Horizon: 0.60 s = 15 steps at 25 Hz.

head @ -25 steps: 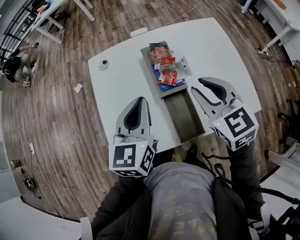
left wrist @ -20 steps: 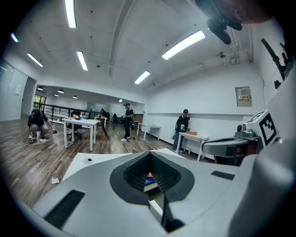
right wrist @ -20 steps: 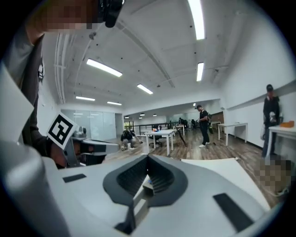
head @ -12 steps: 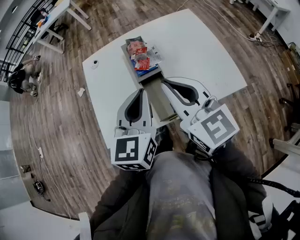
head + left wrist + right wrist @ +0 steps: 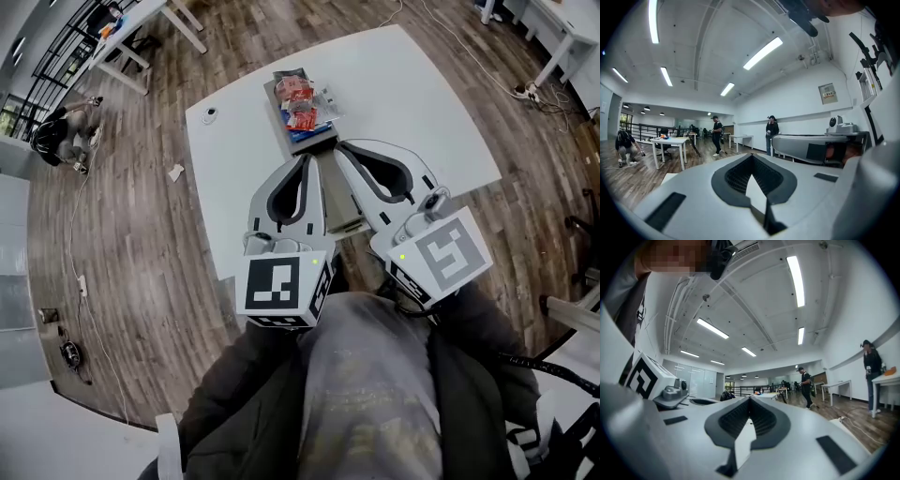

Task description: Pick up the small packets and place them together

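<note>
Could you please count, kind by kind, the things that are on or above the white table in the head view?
grippers: 2, the left gripper and the right gripper
grey tray: 1
heap of packets in the tray: 1 (single packets too small to count)
small round object: 1
total: 5

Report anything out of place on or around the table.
A white scrap lies on the wooden floor left of the table, like dropped litter. Otherwise nothing stands out: the packets sit heaped at the far end of the grey tray.
</note>
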Available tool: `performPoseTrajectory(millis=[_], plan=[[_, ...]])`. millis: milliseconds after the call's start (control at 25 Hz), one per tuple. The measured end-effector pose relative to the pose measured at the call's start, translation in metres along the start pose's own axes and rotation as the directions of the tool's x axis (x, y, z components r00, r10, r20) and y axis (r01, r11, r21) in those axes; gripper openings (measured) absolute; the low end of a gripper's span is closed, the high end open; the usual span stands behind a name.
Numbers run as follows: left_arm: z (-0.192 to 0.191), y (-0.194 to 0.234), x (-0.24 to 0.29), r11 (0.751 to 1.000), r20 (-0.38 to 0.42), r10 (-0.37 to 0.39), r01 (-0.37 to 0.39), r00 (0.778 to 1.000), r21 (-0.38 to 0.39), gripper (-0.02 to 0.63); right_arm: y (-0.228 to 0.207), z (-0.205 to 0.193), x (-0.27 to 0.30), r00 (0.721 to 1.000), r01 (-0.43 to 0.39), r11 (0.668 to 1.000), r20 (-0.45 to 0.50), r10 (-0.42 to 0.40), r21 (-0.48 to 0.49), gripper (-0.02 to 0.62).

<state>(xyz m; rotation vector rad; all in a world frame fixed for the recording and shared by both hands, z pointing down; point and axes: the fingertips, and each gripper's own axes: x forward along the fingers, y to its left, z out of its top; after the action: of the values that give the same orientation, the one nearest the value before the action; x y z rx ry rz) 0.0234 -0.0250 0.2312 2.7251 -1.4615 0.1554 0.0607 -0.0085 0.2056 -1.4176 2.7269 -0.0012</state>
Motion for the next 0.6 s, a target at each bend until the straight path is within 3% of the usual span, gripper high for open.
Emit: performPoseTrajectory(millis=[600], plan=[[0.0029, 0.0012, 0.003, 1.0, 0.019, -0.002, 0.002, 1.0, -0.024, 0.003, -0.0012, 0.0026, 0.0019, 1.0, -0.002, 1.0, 0.015, 0.002, -0.006, 0.006]])
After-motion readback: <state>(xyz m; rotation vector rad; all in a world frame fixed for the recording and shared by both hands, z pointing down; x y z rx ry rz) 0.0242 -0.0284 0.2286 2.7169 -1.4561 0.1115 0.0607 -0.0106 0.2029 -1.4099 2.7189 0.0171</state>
